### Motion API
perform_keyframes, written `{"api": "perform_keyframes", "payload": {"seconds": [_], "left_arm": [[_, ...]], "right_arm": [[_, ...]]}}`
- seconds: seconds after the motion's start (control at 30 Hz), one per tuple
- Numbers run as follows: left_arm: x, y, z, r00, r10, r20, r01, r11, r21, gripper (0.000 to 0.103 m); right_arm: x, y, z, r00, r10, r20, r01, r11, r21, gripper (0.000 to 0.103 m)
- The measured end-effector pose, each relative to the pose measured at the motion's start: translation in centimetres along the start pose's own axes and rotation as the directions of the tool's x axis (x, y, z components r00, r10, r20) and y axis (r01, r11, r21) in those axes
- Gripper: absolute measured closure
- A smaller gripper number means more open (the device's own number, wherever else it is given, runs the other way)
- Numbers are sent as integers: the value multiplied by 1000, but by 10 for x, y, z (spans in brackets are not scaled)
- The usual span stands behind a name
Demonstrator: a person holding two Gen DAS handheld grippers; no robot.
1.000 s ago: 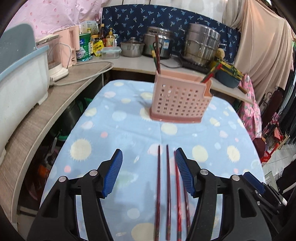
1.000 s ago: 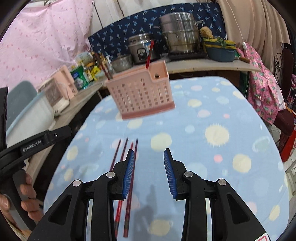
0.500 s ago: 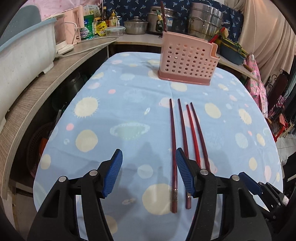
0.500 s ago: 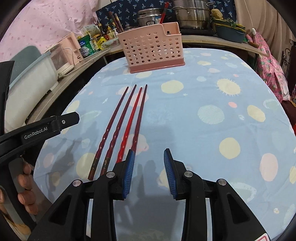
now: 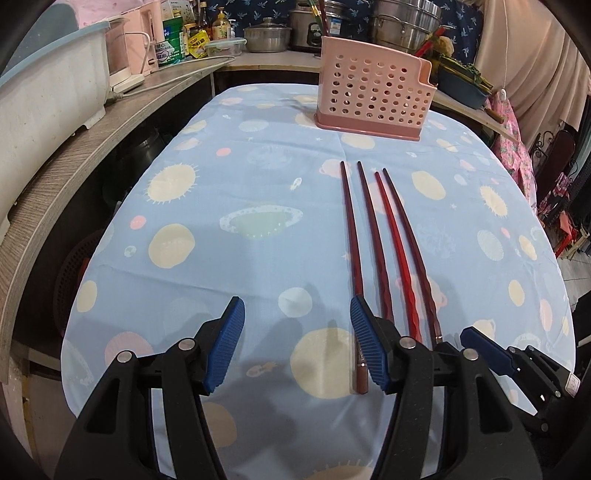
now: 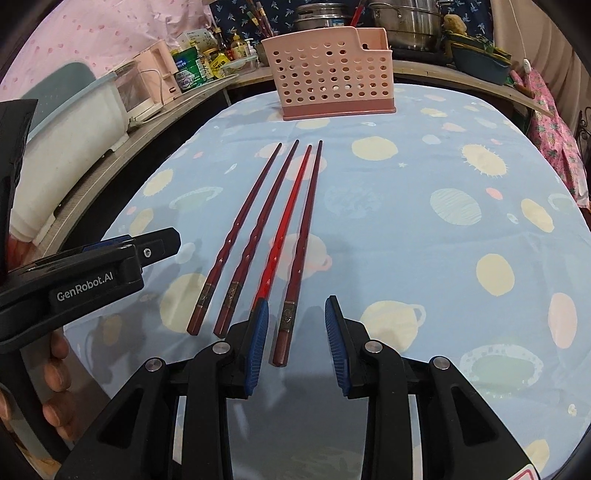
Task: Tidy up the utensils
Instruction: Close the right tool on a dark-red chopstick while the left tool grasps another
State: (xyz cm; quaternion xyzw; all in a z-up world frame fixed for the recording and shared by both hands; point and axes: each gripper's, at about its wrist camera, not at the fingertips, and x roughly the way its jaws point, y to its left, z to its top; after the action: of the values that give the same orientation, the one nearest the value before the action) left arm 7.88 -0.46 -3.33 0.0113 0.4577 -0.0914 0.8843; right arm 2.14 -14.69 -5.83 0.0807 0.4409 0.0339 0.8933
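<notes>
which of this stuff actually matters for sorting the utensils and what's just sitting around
Part of the job:
- four chopsticks lying side by side on the tablecloth
- pink perforated holder at the far end
- left gripper and right gripper, both open

Just lying about:
- steel pots on the counter
- bottles and cans
- white tub
- pink appliance

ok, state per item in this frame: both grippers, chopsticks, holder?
left gripper: open, empty, low over the cloth beside the chopstick ends
right gripper: open, jaws straddling the rightmost chopstick's butt end
four chopsticks: flat on the tablecloth, side by side, tips toward the holder
pink utensil holder: upright at the far end, utensil handles poke above its rim
</notes>
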Motion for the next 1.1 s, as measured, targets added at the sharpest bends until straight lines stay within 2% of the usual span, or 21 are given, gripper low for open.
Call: {"api": "perform_keyframes", "payload": {"seconds": [0.27,0.4,0.7,1.1], "left_arm": [[5,-1,-4,1000,-3,-22,3,1000,5,46],[6,-3,-6,999,-6,-32,7,1000,12,46],[6,-9,-10,999,-20,-43,21,1000,21,42],[14,-20,-19,997,-24,-74,28,998,48,42]], "right_arm": [[7,5,-3,1000,-14,-11,14,1000,-28,85],[7,-1,-3,1000,-30,-8,30,999,-15,95],[1,-20,-5,999,-54,7,53,998,39,96],[-6,-37,-10,997,-72,14,71,994,82,96]]}}
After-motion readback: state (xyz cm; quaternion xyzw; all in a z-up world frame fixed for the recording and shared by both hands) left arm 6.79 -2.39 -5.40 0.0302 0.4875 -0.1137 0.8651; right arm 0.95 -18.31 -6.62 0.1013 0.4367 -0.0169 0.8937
